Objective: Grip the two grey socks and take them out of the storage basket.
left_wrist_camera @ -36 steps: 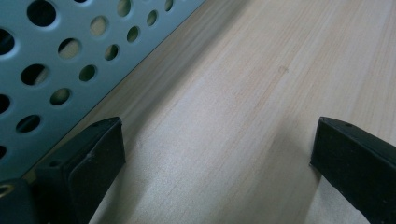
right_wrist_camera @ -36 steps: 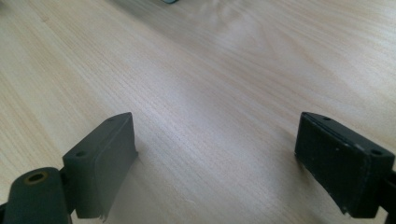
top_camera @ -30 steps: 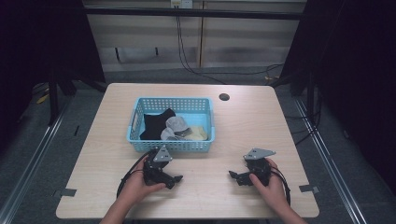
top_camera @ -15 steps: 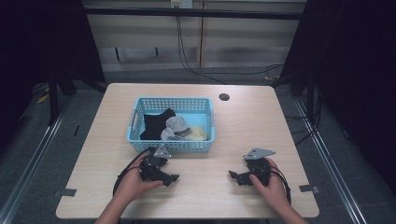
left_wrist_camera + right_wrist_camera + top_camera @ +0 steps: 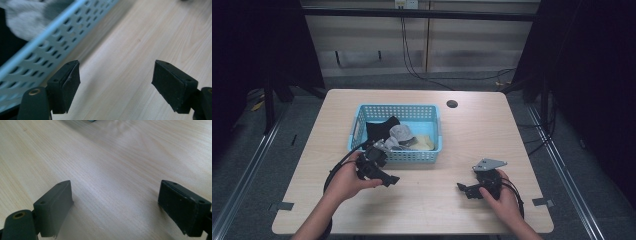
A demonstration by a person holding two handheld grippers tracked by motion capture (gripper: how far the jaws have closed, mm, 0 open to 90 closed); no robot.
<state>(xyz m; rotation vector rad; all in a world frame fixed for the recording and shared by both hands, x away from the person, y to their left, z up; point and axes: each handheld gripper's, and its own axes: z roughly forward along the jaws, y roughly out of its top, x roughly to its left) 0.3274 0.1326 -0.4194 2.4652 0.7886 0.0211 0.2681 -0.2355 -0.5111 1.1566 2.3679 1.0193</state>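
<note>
Nearest the person, at the right, the right gripper [image 5: 468, 189] rests low on the table [image 5: 432, 210], gripped by the right hand [image 5: 502, 196]. Its jaws stand wide apart with nothing between them, bare wood showing in the gap in the right gripper view [image 5: 115, 202]. Left of it and a little farther, the left gripper [image 5: 384, 176] hangs above the table in the left hand [image 5: 347, 179], just beside the near wall of the basket [image 5: 412, 156]. Its jaws have just been closing a little, yet they are plainly parted and hold nothing; the left gripper view [image 5: 116, 85] shows table between them and the basket wall [image 5: 50, 50] at the left. Farther off, inside the basket, lie a black cloth [image 5: 379, 129], a grey cloth [image 5: 401, 134] and a pale cloth [image 5: 424, 142]. Beyond the basket, a dark hole [image 5: 452, 104] marks the table's far side.
</note>
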